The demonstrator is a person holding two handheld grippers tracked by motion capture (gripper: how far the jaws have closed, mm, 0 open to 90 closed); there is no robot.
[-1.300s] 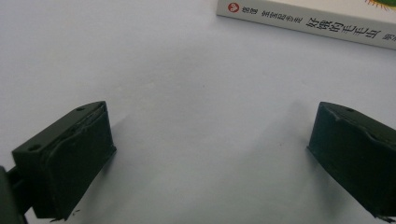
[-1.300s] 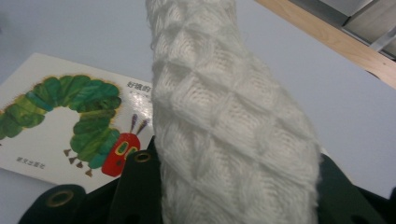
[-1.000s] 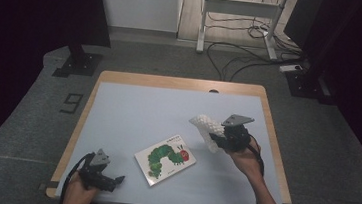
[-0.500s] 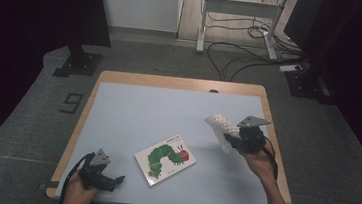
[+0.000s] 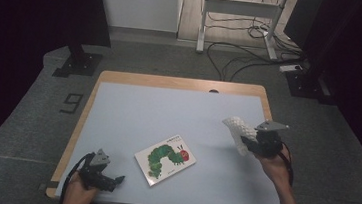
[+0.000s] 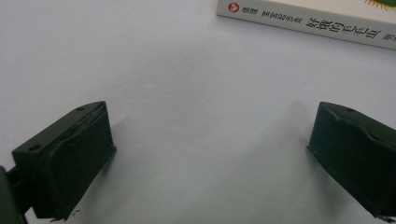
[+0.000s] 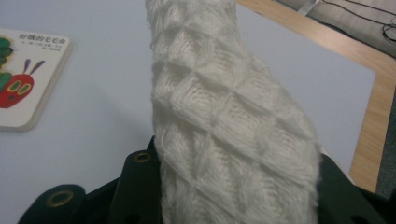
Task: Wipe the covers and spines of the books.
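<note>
White knitted cloth (image 5: 239,131) clamped in right tongs (image 5: 253,141), carried rightward from mid-surface toward right edge, clear of book (image 5: 165,158). Set-down likely next. Left tongs (image 5: 111,181) wide open, empty, unmoved near left corner.

Picture book (image 5: 165,159) lying mid-table (image 5: 168,111), open surface all around it

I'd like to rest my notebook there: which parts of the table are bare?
Most of the table is bare: the whole far half, and the left side beyond the book. The near middle holds that book. The near left corner has the left gripper, open; the right edge has the right gripper clamping a white knitted cloth.
</note>
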